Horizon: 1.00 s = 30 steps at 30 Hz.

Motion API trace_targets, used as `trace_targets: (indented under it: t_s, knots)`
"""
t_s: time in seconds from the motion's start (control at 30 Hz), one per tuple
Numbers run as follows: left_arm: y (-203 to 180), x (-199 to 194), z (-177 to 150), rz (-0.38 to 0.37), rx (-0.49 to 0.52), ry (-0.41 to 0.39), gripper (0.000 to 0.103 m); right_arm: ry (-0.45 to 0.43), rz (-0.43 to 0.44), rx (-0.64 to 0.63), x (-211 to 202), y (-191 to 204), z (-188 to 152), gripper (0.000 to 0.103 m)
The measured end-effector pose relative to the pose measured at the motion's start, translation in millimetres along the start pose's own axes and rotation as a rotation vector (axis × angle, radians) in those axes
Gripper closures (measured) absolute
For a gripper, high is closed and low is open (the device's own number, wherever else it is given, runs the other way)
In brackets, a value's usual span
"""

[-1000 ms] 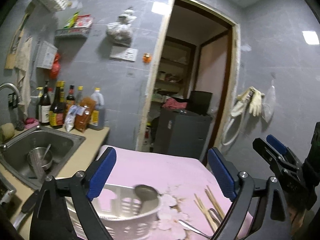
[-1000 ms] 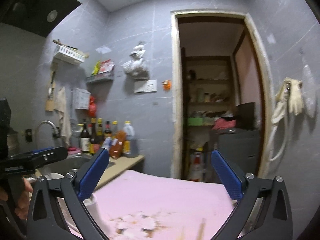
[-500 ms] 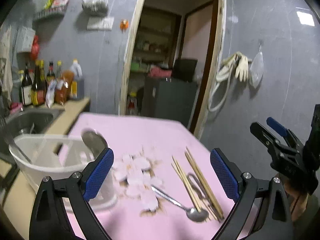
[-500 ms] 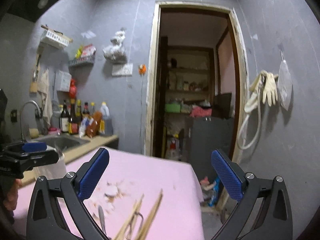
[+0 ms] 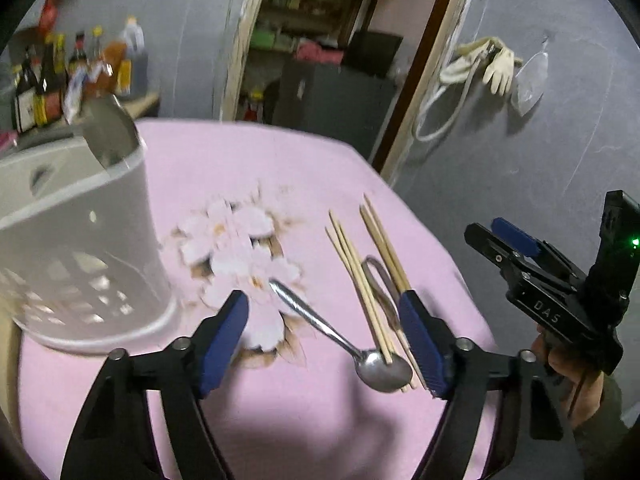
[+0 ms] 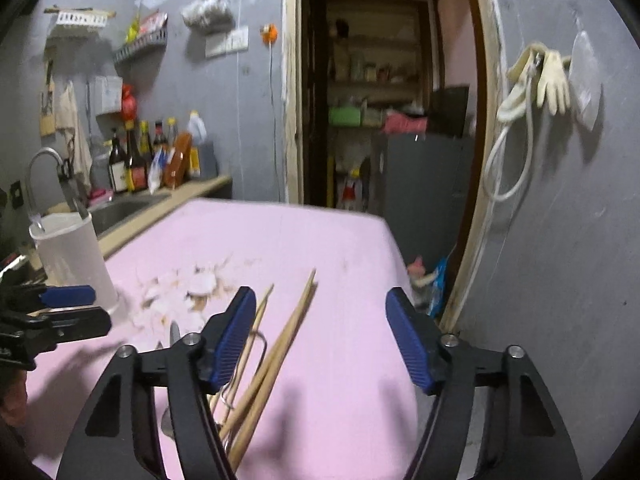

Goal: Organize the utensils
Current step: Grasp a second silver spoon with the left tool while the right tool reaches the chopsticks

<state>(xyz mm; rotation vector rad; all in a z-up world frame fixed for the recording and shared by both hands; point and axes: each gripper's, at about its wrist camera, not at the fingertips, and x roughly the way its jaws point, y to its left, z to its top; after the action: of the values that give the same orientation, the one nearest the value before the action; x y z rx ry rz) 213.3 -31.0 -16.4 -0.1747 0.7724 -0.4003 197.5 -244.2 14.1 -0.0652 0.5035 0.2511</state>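
Reaching-in stage, by the look of it: the left gripper (image 5: pixel 324 332) hangs over the spoon (image 5: pixel 344 340) on the pink cloth (image 5: pixel 248 168), jaws closing but gripping nothing yet. The right gripper (image 6: pixel 320 334) narrows above the chopsticks (image 6: pixel 276 344), also empty. Next, I'd say, pinch a handle and carry it to the white holder (image 5: pixel 80 248) at the left.

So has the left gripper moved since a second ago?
Yes. The left gripper has dipped toward the pink table: the doorway slid to the top of its view, and the spoon now lies between its closing jaws.
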Motion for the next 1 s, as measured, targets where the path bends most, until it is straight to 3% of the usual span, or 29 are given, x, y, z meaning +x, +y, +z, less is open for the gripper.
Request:
trace_targets:
  t_s: [0.23, 0.43, 0.6, 0.7, 1.0]
  knots:
    - [8, 35, 4, -0.068, -0.079, 0.173, 0.07, 0.125, 0.038, 0.002, 22, -1, -9, 0.058]
    - [17, 63, 8, -0.031, -0.138, 0.302, 0.077, 0.201, 0.065, 0.001, 36, -3, -16, 0.071]
    - [15, 72, 18, -0.002, -0.124, 0.311, 0.078, 0.263, 0.089, -0.012, 48, 0, -20, 0.073]
    - [12, 83, 25, 0.03, -0.094, 0.31, 0.088, 0.291, 0.106, -0.021, 55, 2, -20, 0.074]
    - [15, 96, 36, 0.034, -0.007, 0.309, 0.092, 0.346, 0.104, -0.054, 66, 8, -17, 0.075]
